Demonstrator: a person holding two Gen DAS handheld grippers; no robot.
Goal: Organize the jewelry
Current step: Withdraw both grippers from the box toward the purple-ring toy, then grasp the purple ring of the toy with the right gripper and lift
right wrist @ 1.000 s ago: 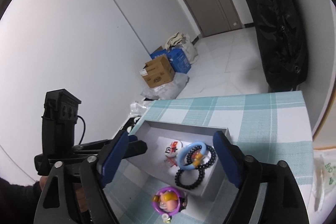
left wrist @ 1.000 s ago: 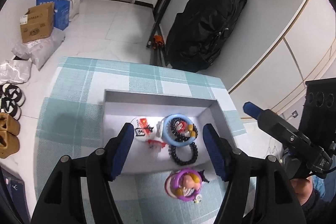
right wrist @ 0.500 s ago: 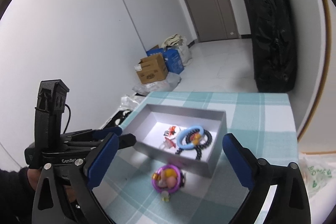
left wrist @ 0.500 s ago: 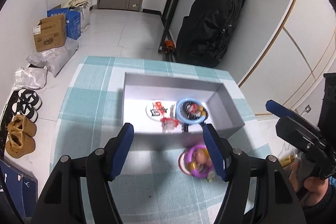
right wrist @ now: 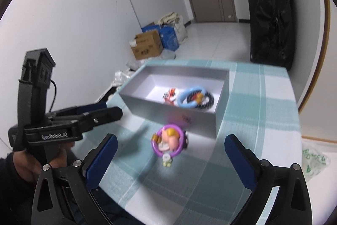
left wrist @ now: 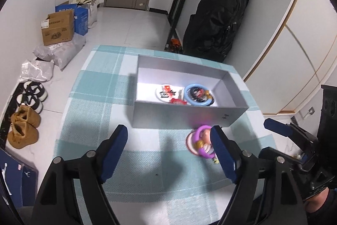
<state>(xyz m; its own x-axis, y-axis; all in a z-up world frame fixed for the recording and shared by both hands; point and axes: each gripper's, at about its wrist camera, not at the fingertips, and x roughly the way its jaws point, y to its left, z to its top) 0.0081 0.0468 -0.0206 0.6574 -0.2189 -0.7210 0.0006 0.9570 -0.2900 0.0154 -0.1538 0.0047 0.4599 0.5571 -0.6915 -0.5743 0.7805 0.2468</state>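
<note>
The purple ring toy (right wrist: 169, 141) lies on the checked cloth (right wrist: 252, 119) just in front of the grey box (right wrist: 174, 109), between and ahead of the right gripper (right wrist: 170, 153)'s wide-spread, empty fingers. The left gripper (left wrist: 168, 144), likewise wide open and empty, hovers with the toy beside its right finger (left wrist: 223, 153). A blue ring (left wrist: 197, 95) and black beads (right wrist: 207, 101) sit in the box.

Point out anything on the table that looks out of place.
One piece stands out: the purple ring with a cartoon figure charm lies on the checked teal tablecloth, just outside the near wall of the grey open box. The light blue ring and black bead bracelet lie inside it.
</note>
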